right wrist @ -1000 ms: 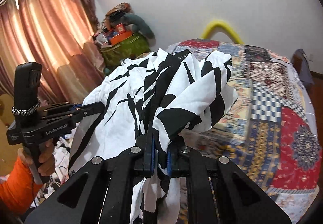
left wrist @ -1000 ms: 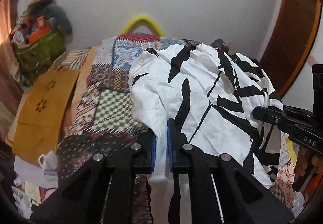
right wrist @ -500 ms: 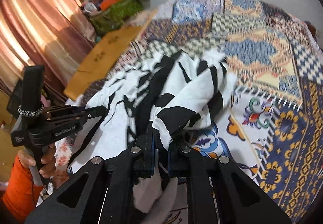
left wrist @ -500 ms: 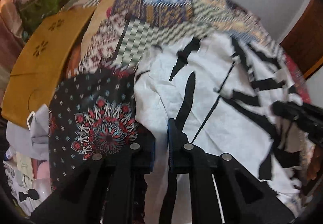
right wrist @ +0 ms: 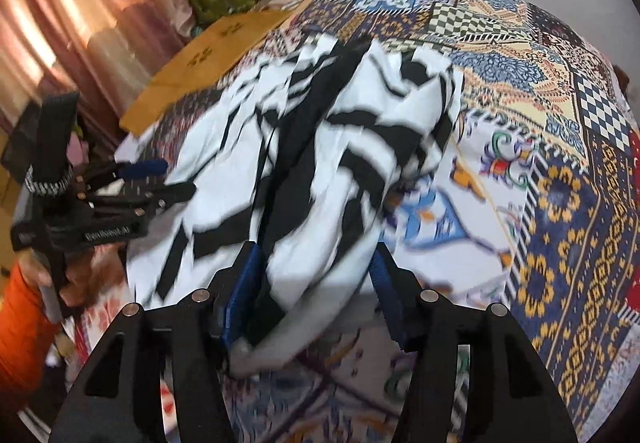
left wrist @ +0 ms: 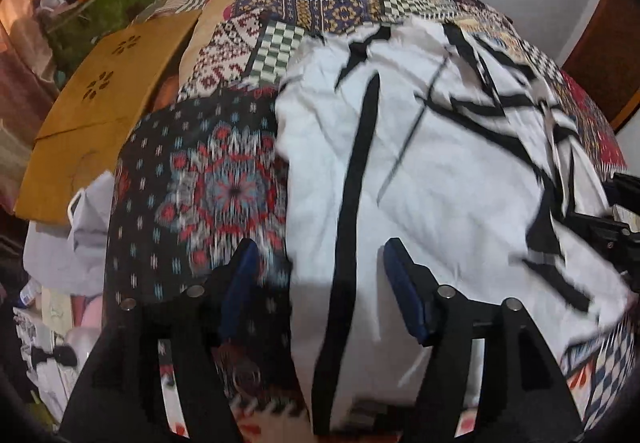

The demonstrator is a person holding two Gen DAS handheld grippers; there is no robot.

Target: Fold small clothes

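Our left gripper [left wrist: 320, 271] has its blue-padded jaws spread wide apart with nothing pinched between them, and our right gripper [right wrist: 314, 275] is the same deal, jaws wide and not clamping anything. The white cotton garment with bold black stripes [left wrist: 432, 171] is lying on the bed, right in front of both grippers. From the left wrist view it spreads out ahead and off to the right of the left gripper, with its near edge running down between the two fingers. A long black stripe sits just about dead centre between them.

From the right wrist view the same garment [right wrist: 320, 147] is bunched and rumpled, heaped up ahead of the right gripper, and its near end drops into the gap between the fingers, closer to the left finger. Can't tell if it's actually touching the pad, it's pretty blurry.

Underneath everything is the colourful patchwork bedspread [right wrist: 560, 171], stretching ahead and to the right of the right gripper. Left of the left gripper there's a mustard-yellow cloth with flower cut-outs [left wrist: 104, 107], and beyond it a cluttered green bag [left wrist: 100, 11] against the wall. Pink curtains [right wrist: 68, 23] hang far left of the right gripper.
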